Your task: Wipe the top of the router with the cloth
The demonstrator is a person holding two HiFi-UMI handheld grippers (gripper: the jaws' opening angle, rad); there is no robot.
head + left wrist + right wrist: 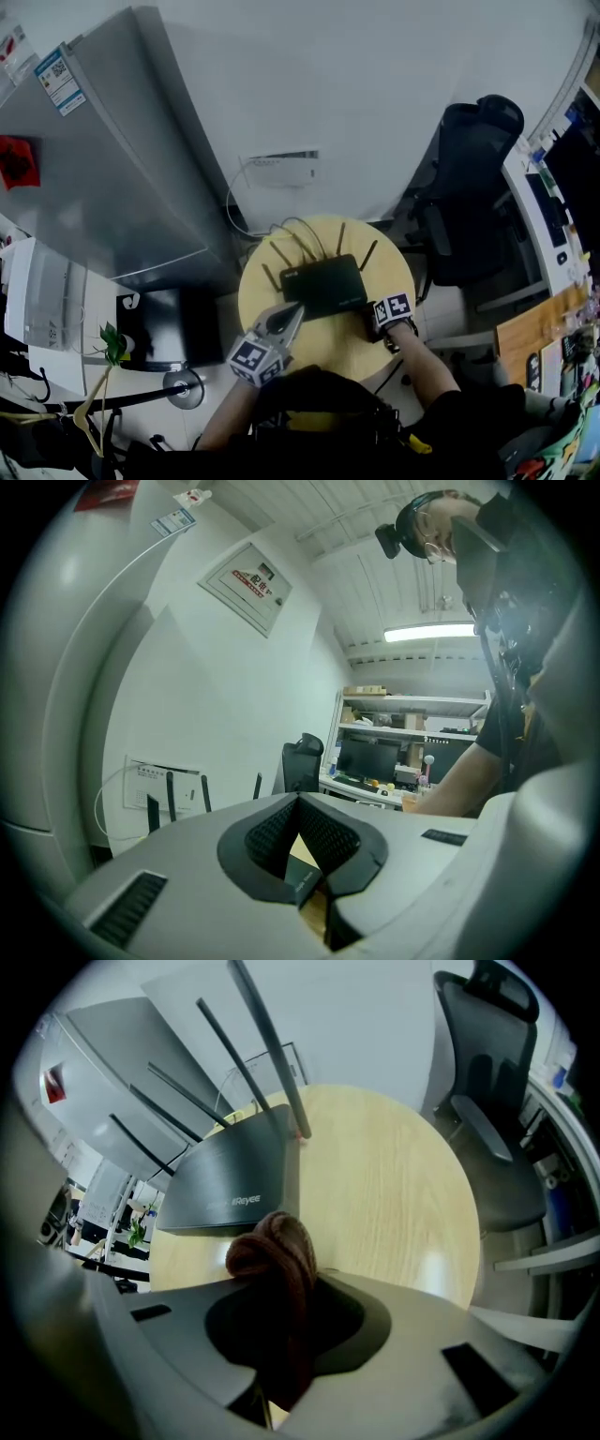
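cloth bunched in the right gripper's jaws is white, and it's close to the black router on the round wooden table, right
Not quite. The cloth is brown, not white, as the right gripper view shows. The rest holds: it is bunched in the jaws of the right gripper, close to the black router on the round wooden table.

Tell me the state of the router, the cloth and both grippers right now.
router: flat on the table, antennas up.
right gripper: shut on the cloth.
cloth: bunched up between those jaws.
left gripper: jaw tips together, nothing clamped.
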